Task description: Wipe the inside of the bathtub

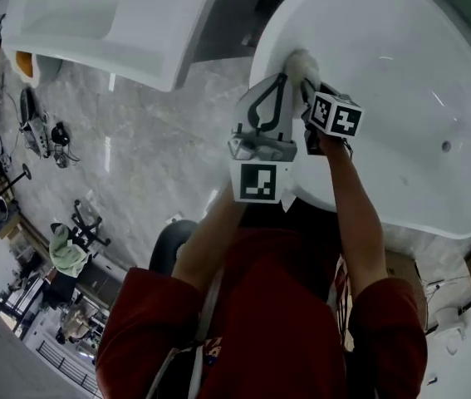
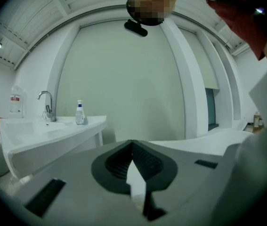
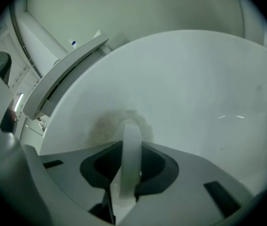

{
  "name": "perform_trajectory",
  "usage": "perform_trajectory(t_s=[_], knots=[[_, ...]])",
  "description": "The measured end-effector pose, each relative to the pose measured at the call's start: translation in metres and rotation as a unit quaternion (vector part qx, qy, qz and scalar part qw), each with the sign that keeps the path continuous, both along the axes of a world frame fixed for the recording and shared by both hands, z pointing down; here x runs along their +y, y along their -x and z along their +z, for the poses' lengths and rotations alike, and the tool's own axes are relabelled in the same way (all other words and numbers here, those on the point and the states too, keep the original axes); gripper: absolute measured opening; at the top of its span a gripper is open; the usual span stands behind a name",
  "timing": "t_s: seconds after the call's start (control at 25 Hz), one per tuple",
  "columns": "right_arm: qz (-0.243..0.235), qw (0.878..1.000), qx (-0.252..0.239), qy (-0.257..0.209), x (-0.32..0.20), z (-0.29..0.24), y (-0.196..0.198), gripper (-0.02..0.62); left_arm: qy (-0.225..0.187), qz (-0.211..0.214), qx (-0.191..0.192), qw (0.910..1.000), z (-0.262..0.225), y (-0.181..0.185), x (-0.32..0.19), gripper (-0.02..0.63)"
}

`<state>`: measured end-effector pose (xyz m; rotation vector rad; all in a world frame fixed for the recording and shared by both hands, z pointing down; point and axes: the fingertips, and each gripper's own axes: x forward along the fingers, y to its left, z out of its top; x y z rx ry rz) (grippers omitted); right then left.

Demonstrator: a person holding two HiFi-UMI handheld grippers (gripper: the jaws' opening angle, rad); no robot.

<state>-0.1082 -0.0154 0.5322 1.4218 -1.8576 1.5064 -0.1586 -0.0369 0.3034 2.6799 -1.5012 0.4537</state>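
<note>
Head view. Upper right of the frame: white oval bathtub (image 1: pixel 401 81), seen from above, standing on a grey marbled floor (image 1: pixel 160 140). At the tub's near-left rim, around frame centre: right gripper (image 1: pixel 307 90), reaching in from a bare forearm below, with a fluffy white wiping pad (image 1: pixel 300 61) at its tip, pressed against the tub just inside the rim. Just left of it: left gripper (image 1: pixel 281 81), outside the tub wall, tips drawn together into a closed loop, carrying nothing. Upper left: a white washbasin (image 1: pixel 94 19), well apart from the tub. Bottom of the frame: red sleeves and torso.

Left gripper view. Lower centre: left gripper (image 2: pixel 132 145), dark ribbed pads meeting at the tip, nothing caught between them. Beyond, a pale wall. Left of the frame: washbasin (image 2: pixel 53 131) with a chrome tap (image 2: pixel 47 105) and a small clear bottle (image 2: pixel 79 113) standing upright beside it.

Right gripper view. Lower centre: right gripper (image 3: pixel 129 145), jaws clamped on a white band (image 3: pixel 131 145) arching up between them. Just past the tips: wiping pad (image 3: pixel 106 125), fuzzy and greyish here, flat against the smooth inner wall of the bathtub (image 3: pixel 194 79). Filling most of the frame: the tub's curved white interior. Upper left: edge of the washbasin (image 3: pixel 67 62).
</note>
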Motion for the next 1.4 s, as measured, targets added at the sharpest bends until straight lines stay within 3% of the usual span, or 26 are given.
perform_trajectory(t_s=[0.32, 0.68, 0.96, 1.08, 1.4], knots=[[0.021, 0.999, -0.004, 0.023, 0.005, 0.066, -0.024, 0.1, 0.016, 0.0, 0.024, 0.9996, 0.04, -0.038, -0.006, 0.014], [0.049, 0.998, -0.002, 0.038, -0.003, 0.153, -0.079, 0.1, 0.016, 0.008, 0.034, 0.9992, 0.095, -0.094, -0.033, 0.015], [0.059, 0.997, 0.006, 0.048, 0.013, 0.239, -0.105, 0.1, 0.026, 0.019, 0.027, 0.9991, 0.17, -0.125, -0.037, 0.014], [0.067, 0.996, 0.019, 0.059, 0.02, 0.266, -0.131, 0.1, 0.024, 0.028, 0.026, 0.999, 0.184, -0.148, -0.042, 0.015], [0.102, 0.991, 0.03, 0.084, 0.034, 0.317, -0.162, 0.1, 0.035, 0.059, 0.013, 0.9976, 0.221, -0.169, -0.048, 0.015]])
